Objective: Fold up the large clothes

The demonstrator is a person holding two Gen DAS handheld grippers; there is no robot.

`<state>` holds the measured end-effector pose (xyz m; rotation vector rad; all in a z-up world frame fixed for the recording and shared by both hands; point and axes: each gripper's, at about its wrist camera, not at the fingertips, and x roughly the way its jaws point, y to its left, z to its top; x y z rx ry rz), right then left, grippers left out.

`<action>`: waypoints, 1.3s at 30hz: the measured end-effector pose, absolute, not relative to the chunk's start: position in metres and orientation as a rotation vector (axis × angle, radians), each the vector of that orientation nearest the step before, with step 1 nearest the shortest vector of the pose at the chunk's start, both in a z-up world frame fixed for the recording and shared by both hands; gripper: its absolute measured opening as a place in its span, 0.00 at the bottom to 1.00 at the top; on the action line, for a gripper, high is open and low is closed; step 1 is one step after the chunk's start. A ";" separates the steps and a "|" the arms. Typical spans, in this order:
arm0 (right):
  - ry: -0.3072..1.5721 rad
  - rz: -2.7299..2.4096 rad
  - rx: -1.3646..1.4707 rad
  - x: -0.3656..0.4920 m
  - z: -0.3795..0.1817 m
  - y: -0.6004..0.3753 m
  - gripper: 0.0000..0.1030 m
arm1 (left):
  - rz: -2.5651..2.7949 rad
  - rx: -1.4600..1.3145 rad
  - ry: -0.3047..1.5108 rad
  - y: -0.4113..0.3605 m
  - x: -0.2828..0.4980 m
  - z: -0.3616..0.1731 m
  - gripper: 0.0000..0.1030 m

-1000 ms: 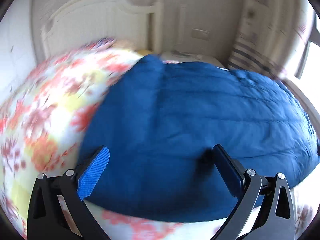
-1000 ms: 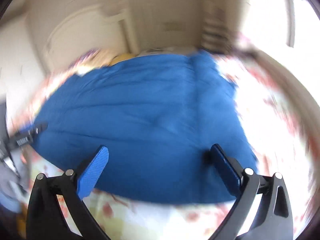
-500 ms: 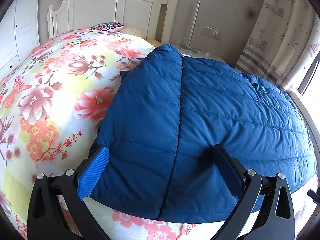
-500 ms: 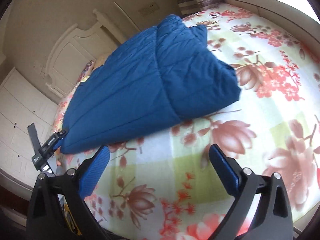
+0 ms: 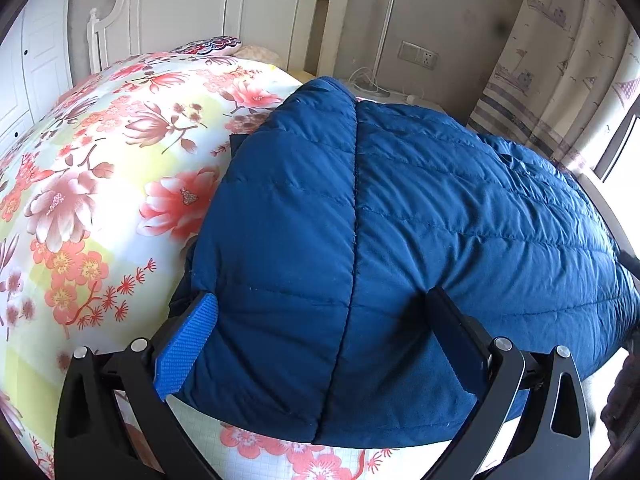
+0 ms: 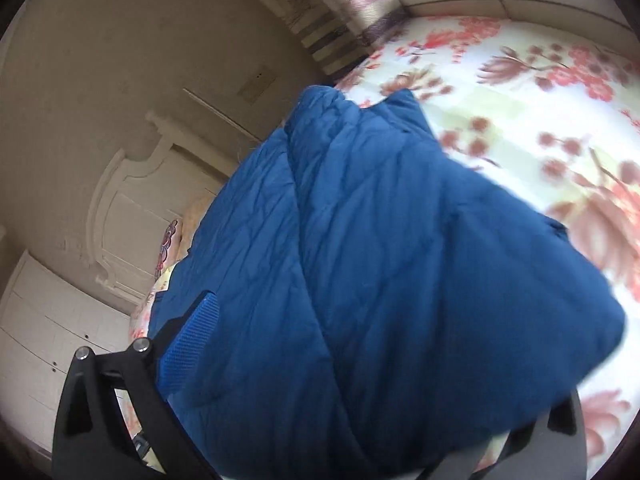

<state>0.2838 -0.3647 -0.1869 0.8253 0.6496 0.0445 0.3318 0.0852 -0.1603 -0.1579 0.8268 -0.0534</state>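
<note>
A dark blue quilted jacket (image 5: pixel 400 220) lies folded on a floral bedspread (image 5: pixel 100 184). In the left wrist view, my left gripper (image 5: pixel 320 340) is open, its fingers (image 5: pixel 188 344) spread wide over the jacket's near edge and one stitched seam running between them. In the right wrist view the jacket (image 6: pixel 400 260) fills most of the frame, very close and slightly blurred. My right gripper (image 6: pixel 320 344) stands open; its left finger (image 6: pixel 192 344) shows against the fabric. The jacket's puffy edge hides the right finger.
A white headboard (image 5: pixel 208 12) and a patterned pillow (image 5: pixel 208 45) are at the far end of the bed. Beyond the jacket are a bedside table with cables (image 5: pixel 384 88), a wall socket (image 5: pixel 418 55) and a curtain (image 5: pixel 560 60). White cupboards (image 6: pixel 48 328) stand at the left.
My right gripper has swung from over the bare bedspread onto the jacket, which now covers its right finger. The left gripper has crept slightly closer to the jacket's near edge.
</note>
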 end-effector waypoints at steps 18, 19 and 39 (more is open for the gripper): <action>0.382 0.253 1.089 0.146 -0.180 -0.441 0.25 | -0.249 0.099 0.701 -0.053 0.323 -0.062 0.95; 0.369 0.242 1.072 0.138 -0.176 -0.445 0.25 | -0.291 0.125 0.706 -0.073 0.321 -0.064 0.95; 0.279 0.136 -0.222 0.116 -0.013 -0.219 0.28 | -0.510 -0.406 0.657 0.083 0.294 -0.065 0.95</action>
